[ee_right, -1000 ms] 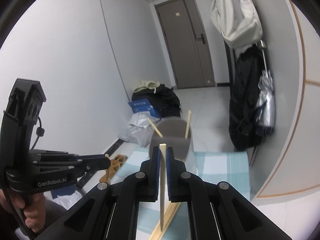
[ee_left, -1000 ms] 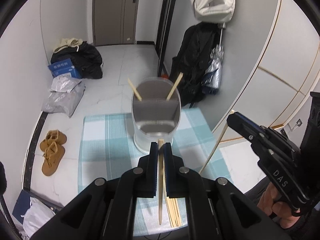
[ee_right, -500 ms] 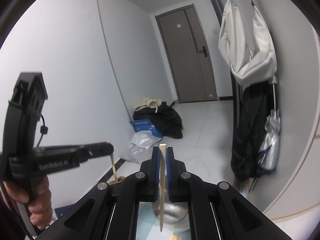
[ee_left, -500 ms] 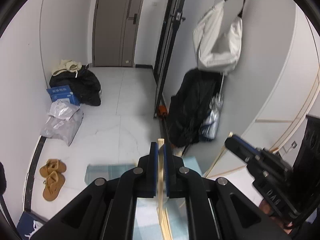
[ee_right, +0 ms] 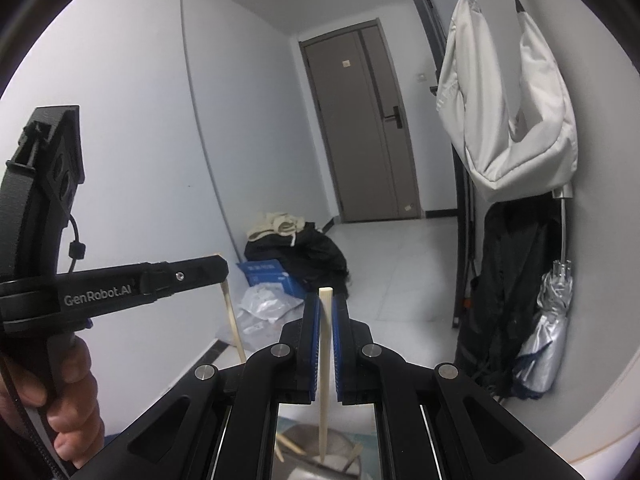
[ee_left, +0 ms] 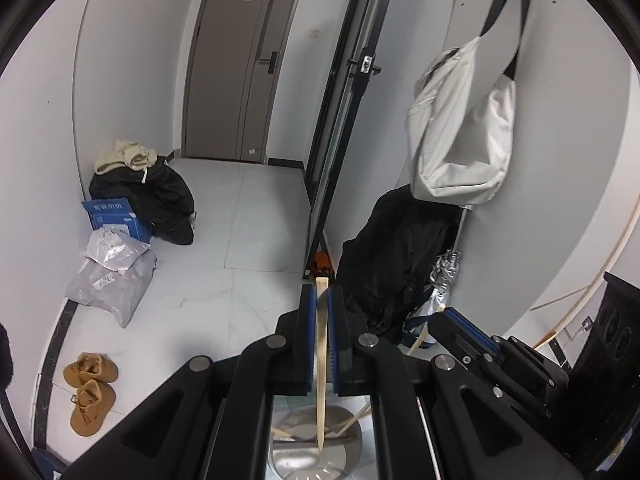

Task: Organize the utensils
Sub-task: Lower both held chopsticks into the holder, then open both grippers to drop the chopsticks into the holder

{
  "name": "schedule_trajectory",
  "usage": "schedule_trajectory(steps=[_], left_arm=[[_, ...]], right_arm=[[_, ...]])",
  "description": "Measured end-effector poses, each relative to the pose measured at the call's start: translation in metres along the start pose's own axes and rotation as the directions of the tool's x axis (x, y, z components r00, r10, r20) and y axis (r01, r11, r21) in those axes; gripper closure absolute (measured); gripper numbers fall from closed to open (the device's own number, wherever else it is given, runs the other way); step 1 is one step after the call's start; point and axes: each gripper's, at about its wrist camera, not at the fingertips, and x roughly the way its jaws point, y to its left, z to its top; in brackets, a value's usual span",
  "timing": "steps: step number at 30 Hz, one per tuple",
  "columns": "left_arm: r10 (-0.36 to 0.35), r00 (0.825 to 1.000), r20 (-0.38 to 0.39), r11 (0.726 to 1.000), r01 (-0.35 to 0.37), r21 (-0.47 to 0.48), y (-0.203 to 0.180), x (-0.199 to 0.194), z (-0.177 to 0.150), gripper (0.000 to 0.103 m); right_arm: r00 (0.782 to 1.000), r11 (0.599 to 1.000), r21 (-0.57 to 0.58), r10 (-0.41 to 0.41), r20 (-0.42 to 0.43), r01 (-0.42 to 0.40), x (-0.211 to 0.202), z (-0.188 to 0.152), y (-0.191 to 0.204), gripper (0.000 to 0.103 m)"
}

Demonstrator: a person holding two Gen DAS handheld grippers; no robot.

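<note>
Left wrist view: both tongs are pinching chopsticks above the holder.
Left tongs (ee_left: pixel 319 300) are gripping one chopstick (ee_left: pixel 321 376) upright over the metal utensil holder (ee_left: pixel 312 460); right tongs (ee_right: pixel 326 312) are clamping another chopstick (ee_right: pixel 324 372).

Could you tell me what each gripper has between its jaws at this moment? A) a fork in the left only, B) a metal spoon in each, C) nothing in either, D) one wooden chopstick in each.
D: the left gripper and the right gripper each clamp one chopstick, pointing down over the metal holder.
</note>
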Motion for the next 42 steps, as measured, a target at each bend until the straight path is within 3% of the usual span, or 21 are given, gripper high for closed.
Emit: schedule_trajectory(steps=[13,25,31,33,38,42], left_arm=[[0.005,1.000,-0.020,0.999,-0.006,-0.038,0.024,0.050,-0.013,0.101],[-0.014,0.998,-0.056,0.999,0.012,-0.040,0.021,0.055,-0.030,0.101],[0.014,0.997,-0.081,1.000,-0.015,-0.014,0.018,0.049,-0.041,0.101],[0.028,0.995,-0.090,1.000,-0.029,-0.003,0.017,0.046,-0.045,0.097],[0.085,0.991,-0.106,0.996,-0.086,-0.009,0.017,0.033,-0.055,0.065],[0.161,0.983,-0.090,0.987,-0.162,-0.007,0.012,0.015,-0.063,0.054]], right_arm=[[1.000,1.000,0.018,0.003,-0.024,-0.003,0.037,-0.024,-0.016,0.098],[0.997,0.999,0.016,0.037,-0.066,-0.036,0.045,-0.050,-0.018,0.098],[0.991,0.998,0.016,0.062,-0.116,-0.061,0.042,-0.068,-0.015,0.095],[0.988,0.997,0.038,0.074,-0.138,-0.069,0.039,-0.076,-0.018,0.095],[0.985,0.994,0.099,0.071,-0.158,-0.056,0.020,-0.089,-0.026,0.094],[0.988,0.992,0.119,0.058,-0.145,-0.041,-0.002,-0.092,-0.032,0.080]])
